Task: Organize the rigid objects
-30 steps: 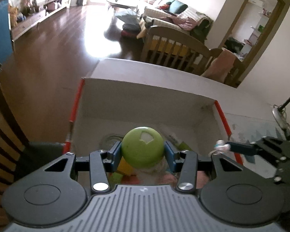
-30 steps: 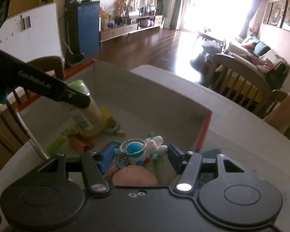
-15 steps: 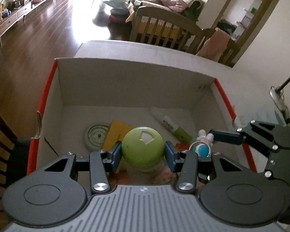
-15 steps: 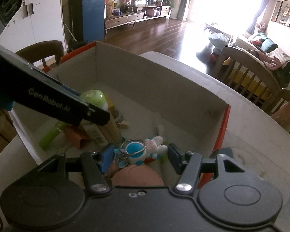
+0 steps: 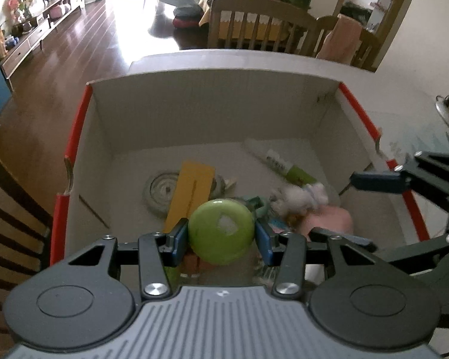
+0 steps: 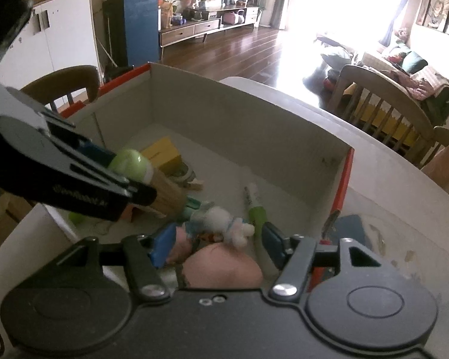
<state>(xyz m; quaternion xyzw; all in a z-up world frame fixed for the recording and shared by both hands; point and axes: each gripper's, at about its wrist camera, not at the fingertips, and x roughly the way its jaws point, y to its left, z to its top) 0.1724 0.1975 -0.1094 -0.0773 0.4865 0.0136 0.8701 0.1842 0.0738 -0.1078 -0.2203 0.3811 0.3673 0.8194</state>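
My left gripper is shut on a bottle with a round green cap, tilted down inside the red-edged cardboard box. In the right wrist view the same bottle leans over the box's contents. My right gripper hovers over the box's near right corner with its jaws opening. A white bunny keychain sits blurred between and just beyond its blue pads, which do not touch it. From the left wrist view the bunny is a blur above a pink object.
Lying in the box are a yellow carton, a round grey disc and a white-green tube. The box stands on a pale table. Wooden chairs stand beyond the table and at the left.
My left gripper has sunk into the box with the bottle and tipped further down. The right jaws have widened, and the bunny keychain has slipped out from between the pads.
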